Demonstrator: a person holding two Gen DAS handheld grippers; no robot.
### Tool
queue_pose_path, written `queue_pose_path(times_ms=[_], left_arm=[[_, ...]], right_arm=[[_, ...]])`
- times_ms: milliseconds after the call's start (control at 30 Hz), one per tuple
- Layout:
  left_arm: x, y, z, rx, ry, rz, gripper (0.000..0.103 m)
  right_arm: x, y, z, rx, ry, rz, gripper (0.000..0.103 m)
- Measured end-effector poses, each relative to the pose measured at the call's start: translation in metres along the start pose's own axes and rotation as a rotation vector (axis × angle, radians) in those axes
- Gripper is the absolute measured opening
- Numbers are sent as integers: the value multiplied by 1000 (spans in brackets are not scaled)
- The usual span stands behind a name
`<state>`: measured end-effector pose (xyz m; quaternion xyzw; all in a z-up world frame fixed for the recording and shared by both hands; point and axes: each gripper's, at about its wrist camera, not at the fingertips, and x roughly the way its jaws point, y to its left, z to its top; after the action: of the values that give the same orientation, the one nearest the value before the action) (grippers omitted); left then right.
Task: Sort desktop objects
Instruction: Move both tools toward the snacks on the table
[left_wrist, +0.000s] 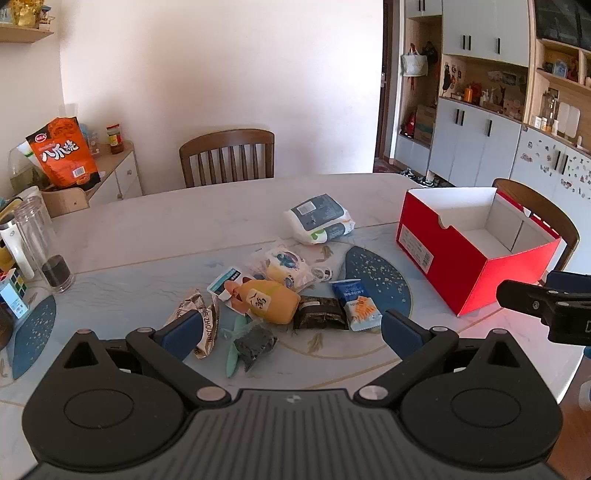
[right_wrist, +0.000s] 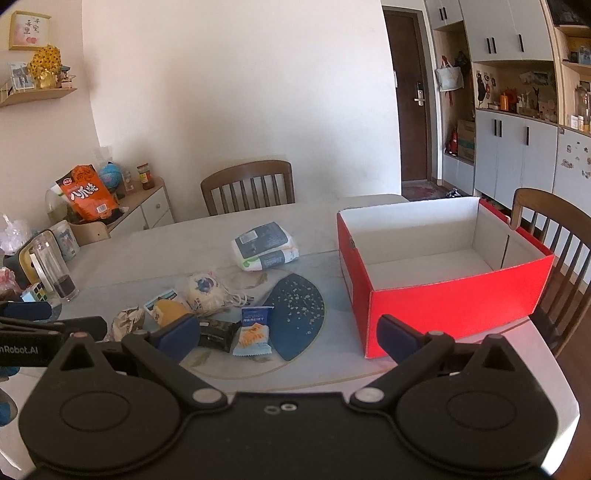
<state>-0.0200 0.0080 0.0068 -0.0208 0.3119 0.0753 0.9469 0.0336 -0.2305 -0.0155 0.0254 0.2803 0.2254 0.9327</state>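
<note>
Jaws of left gripper (left_wrist: 290, 332) spread wide, holding nothing, right gripper (right_wrist: 288, 338) likewise, touching nothing

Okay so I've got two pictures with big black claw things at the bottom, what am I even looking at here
Those are two handheld grippers, one in each of a person's hands, each with a camera looking along its own fingers. One picture is from the left gripper, the other from the right gripper. Both stand open and hold nothing. On the table lies a cluster of small things: a yellow toy, a blue snack packet, a dark wrapped bar and a white tissue pack. To the right stands an open red box with nothing visible inside.
</note>
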Motion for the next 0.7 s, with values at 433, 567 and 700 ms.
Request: queue_pose_path(times_ms=[433,567,700], left_arm=[[0,0,0,-30,-30,14,103],[1,1,-6,-35,-71,19,103],[7,4,-10,-14,-89,36,103]], right_arm=[[-2,0,1,-44,-31,68,103],[7,1,1,-48,-8,80,103],[11,6,-5,-54,-48,59,103]])
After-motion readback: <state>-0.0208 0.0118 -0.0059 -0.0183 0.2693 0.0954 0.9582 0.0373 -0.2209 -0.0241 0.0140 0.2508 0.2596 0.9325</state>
